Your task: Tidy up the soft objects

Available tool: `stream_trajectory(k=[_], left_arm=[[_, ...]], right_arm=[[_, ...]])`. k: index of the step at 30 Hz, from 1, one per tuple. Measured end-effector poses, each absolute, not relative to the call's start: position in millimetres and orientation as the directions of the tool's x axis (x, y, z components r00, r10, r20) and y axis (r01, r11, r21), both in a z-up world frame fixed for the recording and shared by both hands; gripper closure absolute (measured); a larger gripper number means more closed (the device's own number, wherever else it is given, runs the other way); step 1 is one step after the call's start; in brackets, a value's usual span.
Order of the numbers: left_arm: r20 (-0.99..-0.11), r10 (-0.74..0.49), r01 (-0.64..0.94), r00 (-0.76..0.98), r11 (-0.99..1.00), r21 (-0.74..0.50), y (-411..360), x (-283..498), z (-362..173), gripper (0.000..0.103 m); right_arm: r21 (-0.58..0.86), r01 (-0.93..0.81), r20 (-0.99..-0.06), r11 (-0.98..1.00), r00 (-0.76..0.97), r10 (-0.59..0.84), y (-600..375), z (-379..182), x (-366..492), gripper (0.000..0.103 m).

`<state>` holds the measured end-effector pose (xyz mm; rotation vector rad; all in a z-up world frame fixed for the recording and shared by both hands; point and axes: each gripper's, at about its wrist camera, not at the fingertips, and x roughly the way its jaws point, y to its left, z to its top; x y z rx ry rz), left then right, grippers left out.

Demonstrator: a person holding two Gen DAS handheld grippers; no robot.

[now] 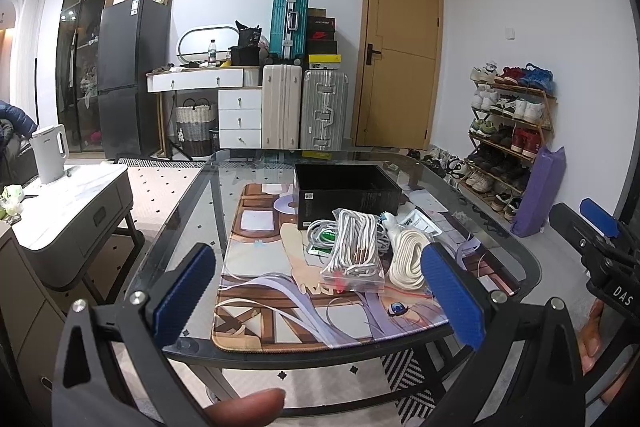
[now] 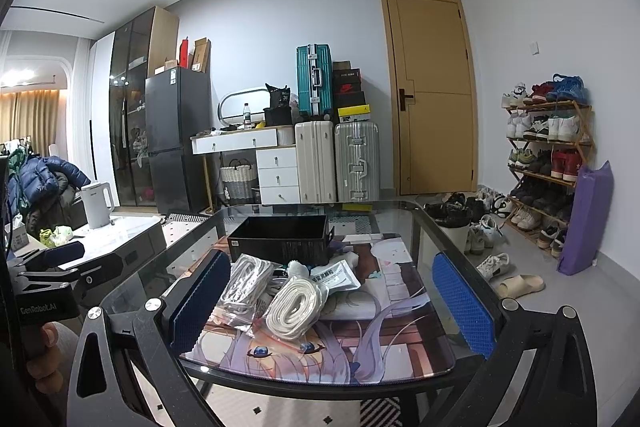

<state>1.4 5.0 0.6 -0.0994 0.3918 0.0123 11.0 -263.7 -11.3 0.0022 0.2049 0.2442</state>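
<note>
White walls are enclosing the room; a tan door (image 2: 434,93) is standing shut beside a shoe rack (image 2: 548,155). Suitcases (image 2: 336,159), a dark fridge (image 2: 176,139) and white drawers (image 2: 278,177) are lining the far wall.

black box (image 1: 347,195) interior unseen; packet (image 2: 335,278) print too small; green-labelled cable (image 1: 324,235) mostly covered.

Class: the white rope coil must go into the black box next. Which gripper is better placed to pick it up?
Probably right. The white rope coil lies centred between the open right gripper fingers; for the left gripper it sits off-centre, near the right finger. Black box is just beyond.
</note>
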Motion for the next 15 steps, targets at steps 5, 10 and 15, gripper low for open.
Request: stream_trajectory(k=[5,10,15], left_arm=[[-0.376,-0.004,-0.035,0.927,0.995,-0.098,6.6,0.1,1.0,0.000],[-0.378,-0.004,-0.035,0.926,0.995,-0.098,6.1,0.5,0.7,0.000],[-0.377,-0.004,-0.037,0.926,0.994,-0.101,6.4,-0.1,1.0,0.000]], right_arm=[[0.028,-0.240,-0.202,0.970,0.949,0.240,-263.8,-11.2,11.2,0.000],[0.026,-0.239,-0.203,0.971,0.949,0.240,-264.4,-11.4,11.2,0.000],[0.029,-0.238,-0.204,0.971,0.950,0.238,-263.5,-14.1,11.9,0.000]])
